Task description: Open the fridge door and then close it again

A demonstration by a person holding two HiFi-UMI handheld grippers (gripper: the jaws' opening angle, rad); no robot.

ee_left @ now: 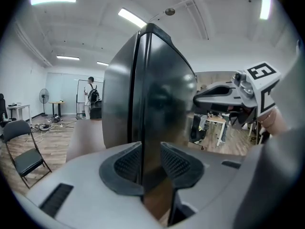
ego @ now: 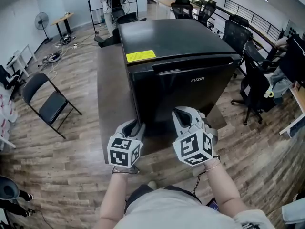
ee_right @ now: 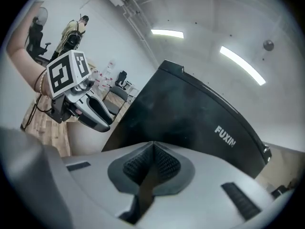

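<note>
the fridge [ego: 176, 56] sits on a low table [ego: 107, 94], its door [ego: 190, 94] flush shut, so opening looks still ahead. left gripper [ego: 135, 127] gapes by the door's edge, gripping nothing, while right gripper [ego: 183, 112] is closed and empty.

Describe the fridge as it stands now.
The fridge is a glossy black box: white FUXIN lettering on the door, a recessed grip along the door's top, a yellow label on top. The door looks shut. It stands on a low grey platform. The open left hand-held gripper sits at its front-left edge.
</note>
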